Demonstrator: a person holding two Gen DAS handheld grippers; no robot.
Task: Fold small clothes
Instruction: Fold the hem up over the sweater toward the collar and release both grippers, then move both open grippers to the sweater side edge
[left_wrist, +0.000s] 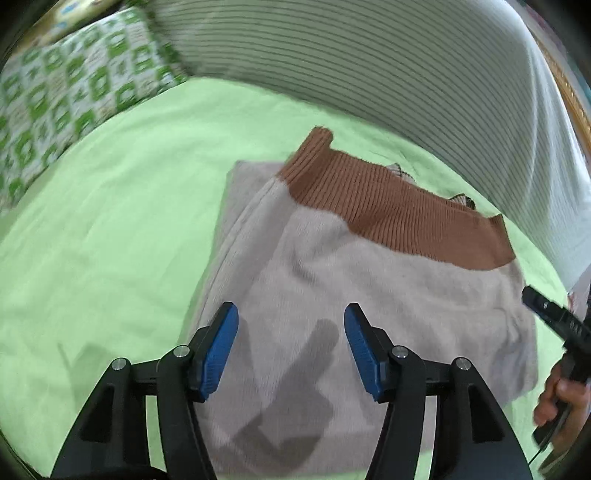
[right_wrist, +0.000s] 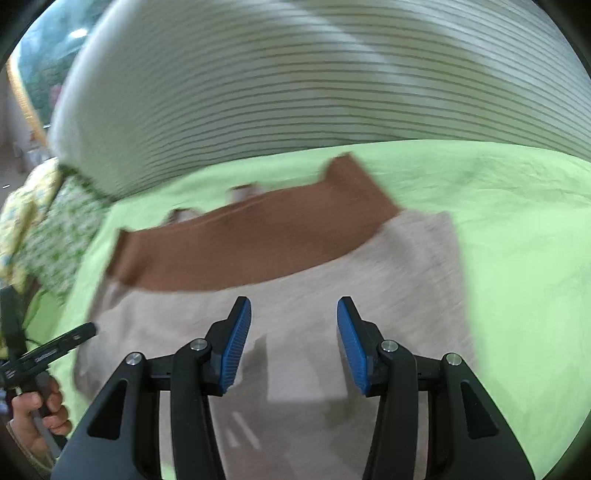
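Note:
A folded beige knit garment (left_wrist: 369, 295) with a brown ribbed band (left_wrist: 388, 210) lies flat on a light green sheet (left_wrist: 110, 221). My left gripper (left_wrist: 291, 308) hovers over its near part, open, with nothing between the blue pads. In the right wrist view the same garment (right_wrist: 406, 266) and its brown band (right_wrist: 258, 236) lie below my right gripper (right_wrist: 293, 301), which is also open and empty. Each gripper shows at the edge of the other's view, held by a hand (left_wrist: 557, 398) (right_wrist: 40, 410). Both views are motion-blurred.
A large white cushion with thin dark stripes (left_wrist: 369, 74) (right_wrist: 295, 92) runs along the far side of the sheet (right_wrist: 517, 240). A green-and-white patterned pillow (left_wrist: 66, 96) (right_wrist: 55, 221) sits at one end of it.

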